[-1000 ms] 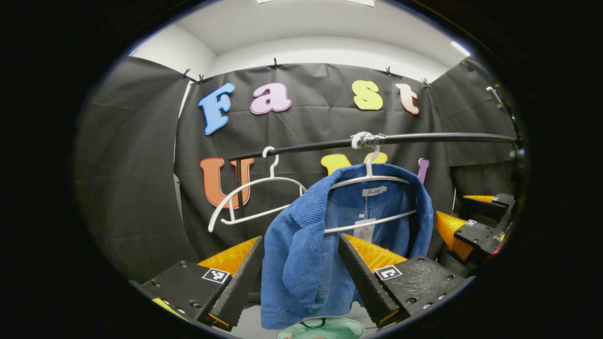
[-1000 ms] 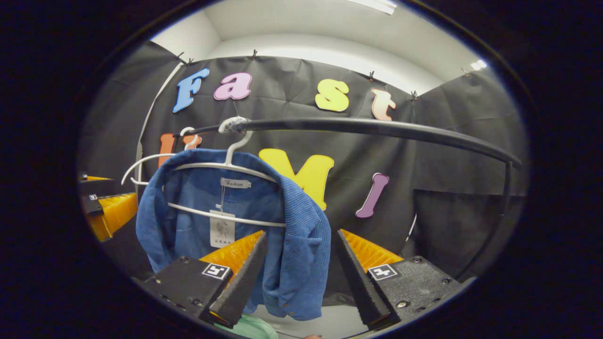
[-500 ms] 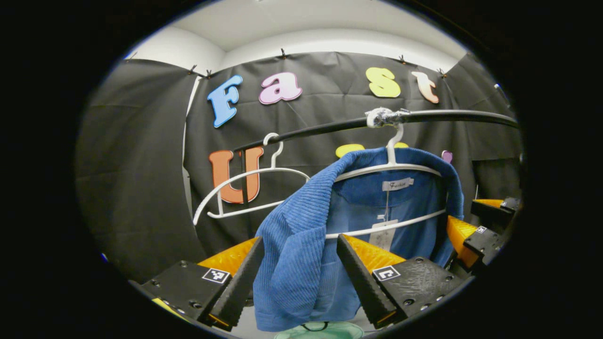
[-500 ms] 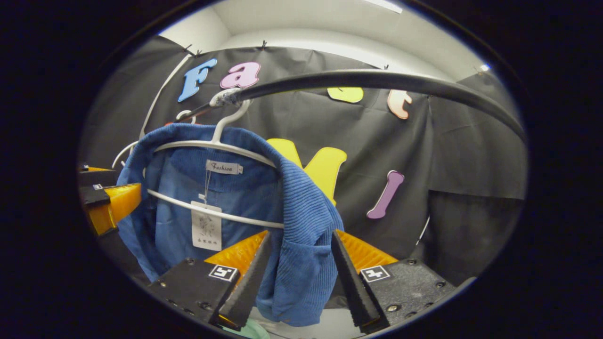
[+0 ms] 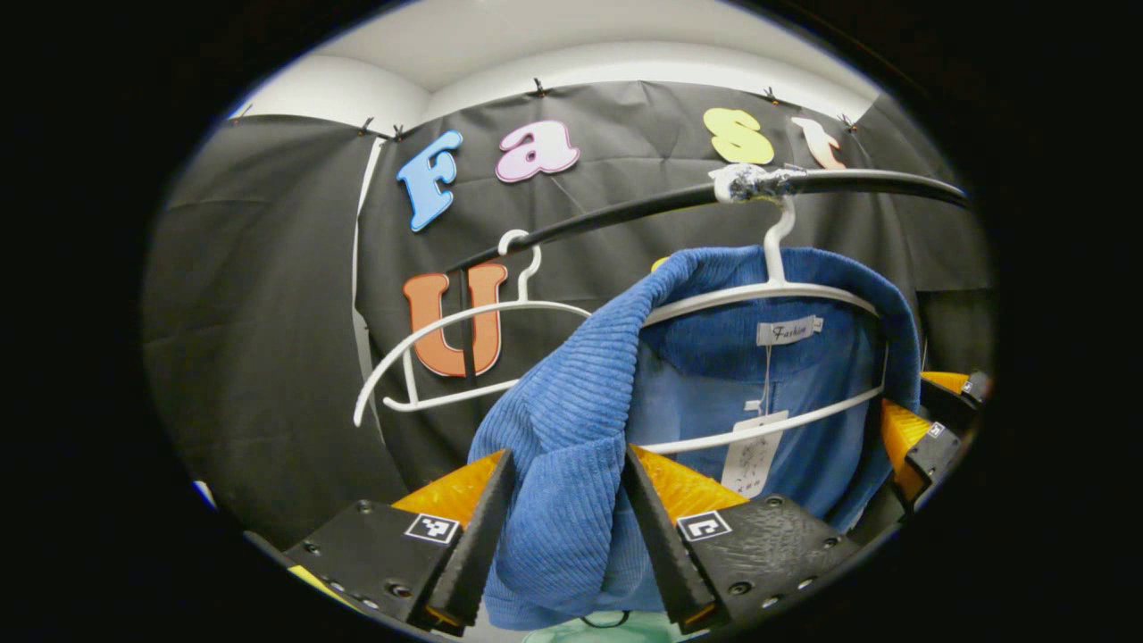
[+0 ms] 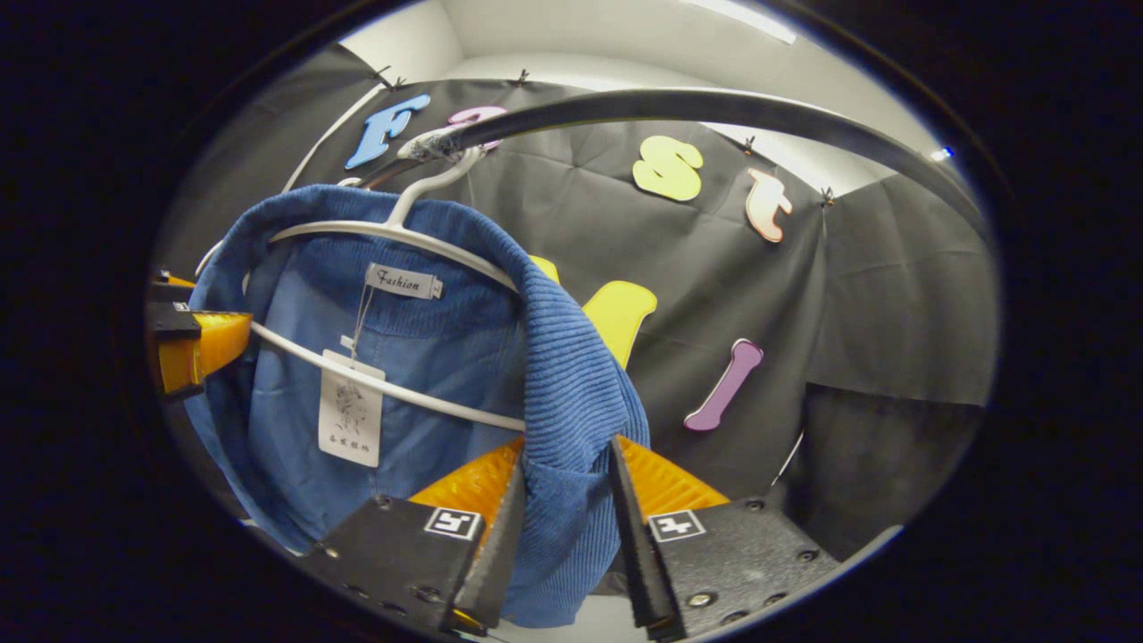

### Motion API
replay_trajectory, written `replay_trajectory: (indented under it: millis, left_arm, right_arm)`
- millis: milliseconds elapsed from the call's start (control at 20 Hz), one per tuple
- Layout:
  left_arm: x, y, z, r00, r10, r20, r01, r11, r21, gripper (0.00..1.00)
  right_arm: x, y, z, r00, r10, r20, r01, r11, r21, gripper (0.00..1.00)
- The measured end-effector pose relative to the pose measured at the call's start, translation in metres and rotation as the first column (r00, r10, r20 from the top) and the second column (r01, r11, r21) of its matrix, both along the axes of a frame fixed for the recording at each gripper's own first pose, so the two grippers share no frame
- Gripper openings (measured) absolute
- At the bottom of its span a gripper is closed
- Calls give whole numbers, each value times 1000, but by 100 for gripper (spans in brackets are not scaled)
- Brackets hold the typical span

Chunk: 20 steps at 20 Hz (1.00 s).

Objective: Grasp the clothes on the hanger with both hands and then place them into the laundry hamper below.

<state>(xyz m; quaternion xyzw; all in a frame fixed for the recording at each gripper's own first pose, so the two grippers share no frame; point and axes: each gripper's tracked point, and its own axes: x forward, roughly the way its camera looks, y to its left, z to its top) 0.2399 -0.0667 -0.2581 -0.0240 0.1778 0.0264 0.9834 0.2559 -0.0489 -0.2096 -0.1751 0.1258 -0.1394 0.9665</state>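
Observation:
A blue corduroy jacket [image 5: 580, 375] hangs on a white hanger [image 5: 759, 293] from a black rail [image 5: 625, 210]. My left gripper [image 5: 567, 455] is shut on the jacket's left shoulder fold, with cloth filling the gap between its fingers. In the right gripper view the same jacket [image 6: 563, 357] drapes over its hanger [image 6: 393, 228], and my right gripper [image 6: 568, 451] is shut on the right shoulder fold. The right gripper [image 5: 929, 429] also shows at the jacket's far edge, and the left gripper [image 6: 192, 344] likewise. A sliver of the mint-green hamper [image 5: 616, 625] peeks out below the jacket.
An empty white hanger [image 5: 464, 357] hangs on the rail left of the jacket. The rail [image 6: 714, 107] curves overhead and down to the right. A paper tag [image 6: 350, 411] dangles inside the jacket. Black cloth walls close the booth behind.
Both grippers moved forward and up to the jacket's shoulders, and their fingers closed from wide open until they pinch the cloth. The jacket and hanger stayed on the rail.

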Motion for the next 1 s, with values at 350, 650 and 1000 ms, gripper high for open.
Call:
replay_trajectory:
  millis: [350, 650, 1000]
  left_arm:
    - [4, 7, -15, 999, 33, -42, -34, 998, -44, 15]
    - [-1, 10, -3, 999, -46, -16, 46, 999, -18, 6]
    - [-1, 24, 13, 998, -62, 1, 62, 997, -43, 6]
  right_arm:
    - [-2, -10, -13, 1000, -14, -14, 12, 995, -98, 38]
    - [0, -17, -15, 1000, 8, -17, -10, 997, -81, 14]
    - [-5, -20, -11, 999, 37, 3, -37, 996, 79, 8]
